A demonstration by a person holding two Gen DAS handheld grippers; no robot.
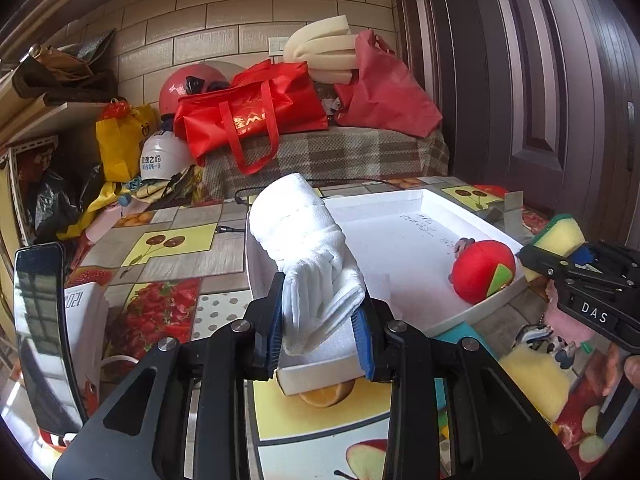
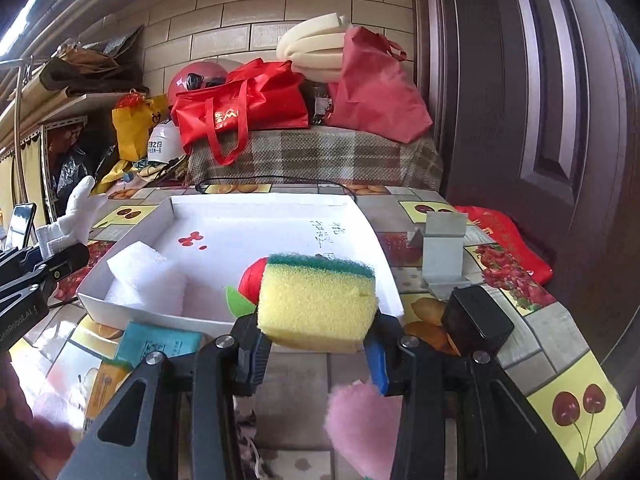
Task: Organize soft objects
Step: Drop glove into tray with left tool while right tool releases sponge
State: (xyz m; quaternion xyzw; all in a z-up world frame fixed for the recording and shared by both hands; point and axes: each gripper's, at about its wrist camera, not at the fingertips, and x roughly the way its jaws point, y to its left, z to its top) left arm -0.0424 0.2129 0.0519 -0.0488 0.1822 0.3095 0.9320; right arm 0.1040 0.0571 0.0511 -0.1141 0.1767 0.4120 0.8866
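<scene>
My left gripper (image 1: pixel 320 340) is shut on a rolled white towel (image 1: pixel 308 248) and holds it above the near left corner of the white tray (image 1: pixel 404 236). My right gripper (image 2: pixel 318 354) is shut on a yellow sponge with a green scrub top (image 2: pixel 318 304), held just before the tray's near edge (image 2: pixel 216 322). In the tray lie a red soft ball (image 1: pixel 482 272) and a white foam block (image 2: pixel 144 272). The sponge also shows in the left wrist view (image 1: pixel 560 236), and the towel in the right wrist view (image 2: pixel 74 216).
A pink fluffy item (image 2: pixel 360 424) and a teal packet (image 2: pixel 160 344) lie on the fruit-print tablecloth before the tray. A black box (image 2: pixel 476 320) and a grey stand (image 2: pixel 444 252) sit right of it. A phone (image 1: pixel 44 336) stands at left. Red bags (image 1: pixel 248 120) are behind.
</scene>
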